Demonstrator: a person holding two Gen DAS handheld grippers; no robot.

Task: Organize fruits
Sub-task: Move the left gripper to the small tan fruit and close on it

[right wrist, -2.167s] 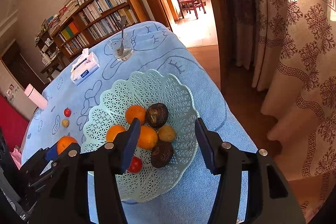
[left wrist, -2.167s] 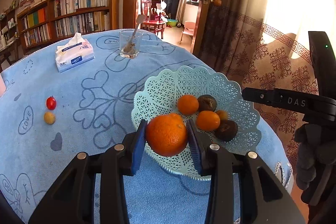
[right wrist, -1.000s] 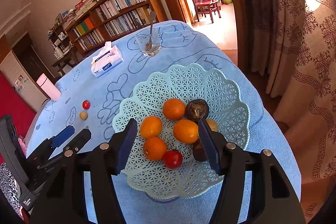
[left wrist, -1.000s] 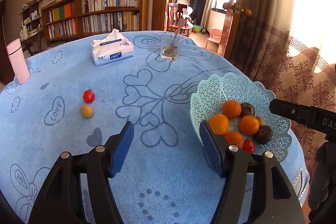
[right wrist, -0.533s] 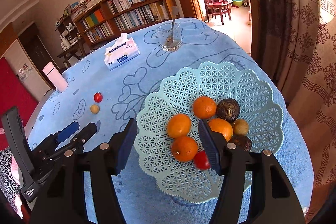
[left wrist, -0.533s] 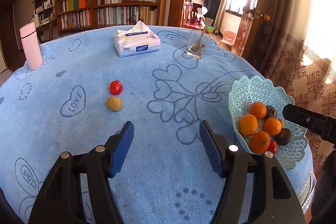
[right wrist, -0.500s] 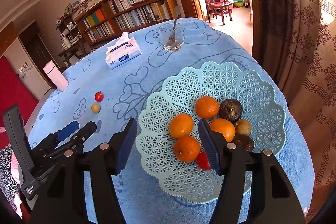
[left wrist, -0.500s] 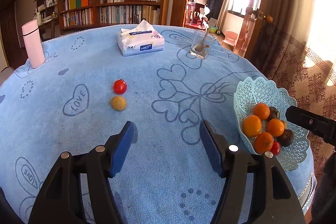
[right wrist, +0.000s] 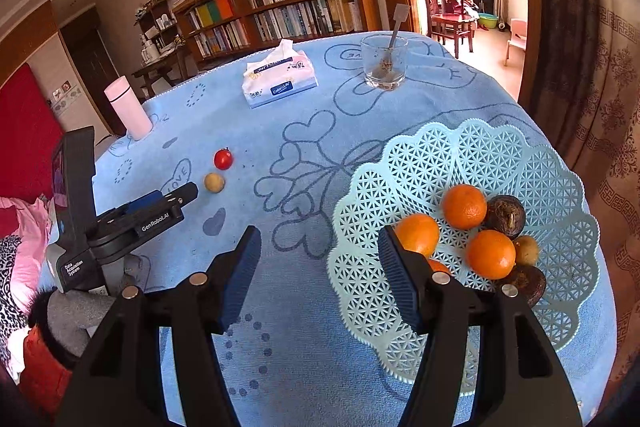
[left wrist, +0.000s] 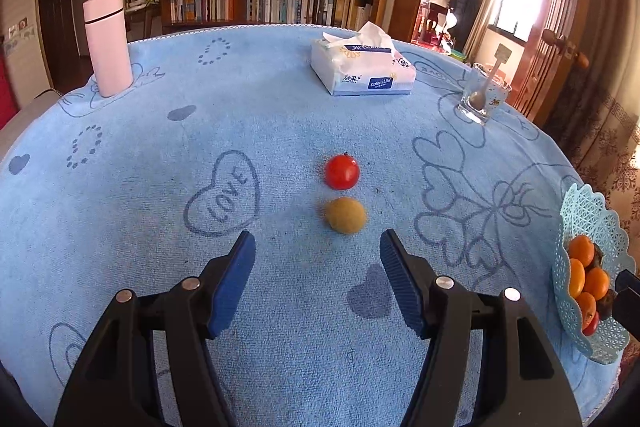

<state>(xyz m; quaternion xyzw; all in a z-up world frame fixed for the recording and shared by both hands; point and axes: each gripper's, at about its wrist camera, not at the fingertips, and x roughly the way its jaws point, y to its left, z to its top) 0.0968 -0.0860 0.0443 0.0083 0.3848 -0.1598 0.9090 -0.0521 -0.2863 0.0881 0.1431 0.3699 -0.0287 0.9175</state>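
A small yellow round fruit lies on the blue cloth with a red cherry tomato just beyond it. My left gripper is open and empty, its tips a short way in front of the yellow fruit. The mint lattice basket holds several oranges, dark brown fruits and a yellowish one. My right gripper is open and empty over the cloth at the basket's left rim. In the right wrist view the left gripper points at the yellow fruit and the tomato.
A tissue pack, a glass with a spoon and a pink flask stand at the far side of the round table. The basket sits near the right table edge. A curtain hangs right of it.
The left gripper let go of its orange into the basket, then swung left across the cloth to the yellow fruit and tomato. The right gripper drifted left off the basket's middle to its rim.
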